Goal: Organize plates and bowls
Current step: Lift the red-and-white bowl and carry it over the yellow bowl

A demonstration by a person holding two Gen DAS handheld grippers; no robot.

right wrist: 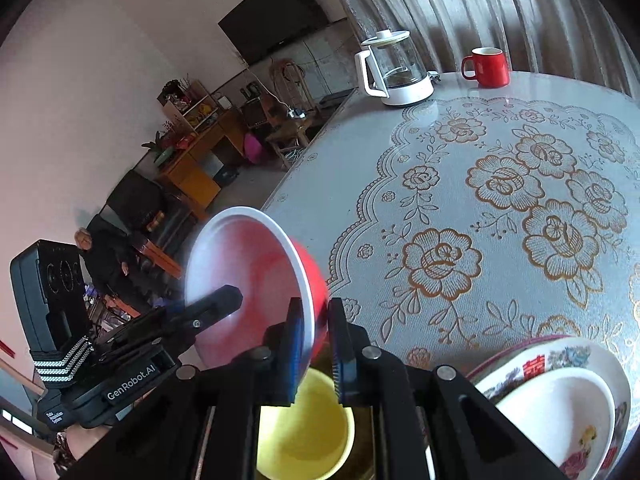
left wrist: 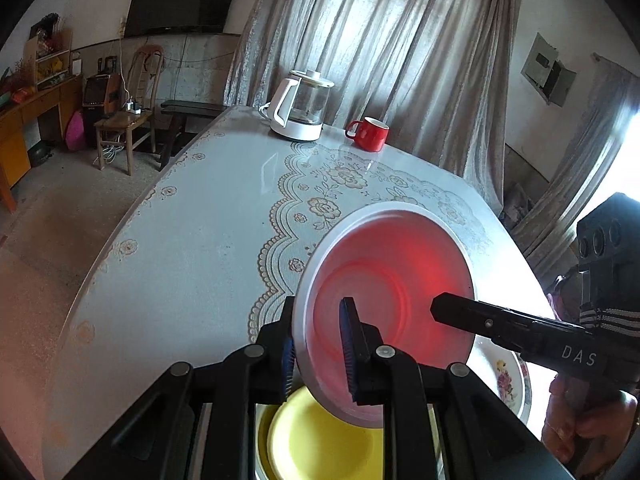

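Red bowl [left wrist: 384,300] hung tilted above yellow bowl [right wrist: 304,432], near tabletop [right wrist: 480,208] edge. Left gripper [left wrist: 320,356] and right gripper [right wrist: 316,352] jaws clamped on opposite rims, likely steadying two-handed carry toward stacking.

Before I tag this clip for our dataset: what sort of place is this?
Most likely a lived-in home's main room: a dining table with a floral cover, a wall-mounted TV, heavy curtains, and an electric kettle beside a red mug.
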